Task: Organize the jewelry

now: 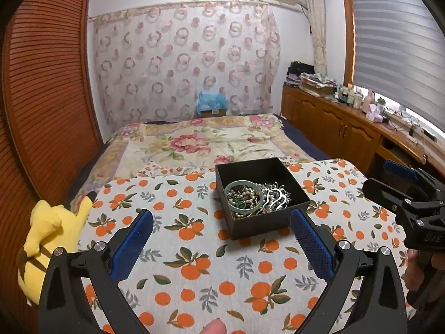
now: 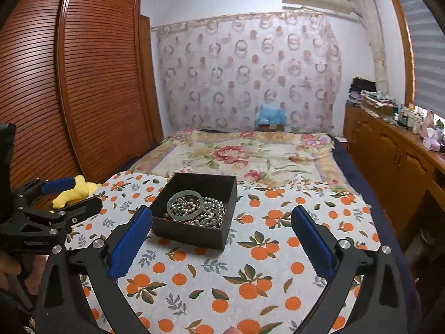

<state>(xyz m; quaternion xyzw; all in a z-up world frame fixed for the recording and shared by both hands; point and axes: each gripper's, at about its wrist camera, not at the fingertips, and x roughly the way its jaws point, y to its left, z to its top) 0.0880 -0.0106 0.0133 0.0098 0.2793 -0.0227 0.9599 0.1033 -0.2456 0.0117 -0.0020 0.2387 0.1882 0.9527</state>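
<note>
2 grippers, your left gripper point(image 1: 222, 228) and right gripper point(image 2: 222, 225), spread wide and empty, short of the jewelry box point(image 1: 261, 194)

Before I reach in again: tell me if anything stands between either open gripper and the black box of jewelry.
Nothing visible does. The black box sits open-topped on the orange-print cloth, with only bare cloth between it and the left gripper and the right gripper. The yellow plush toy lies off to the left, clear of both paths.
</note>
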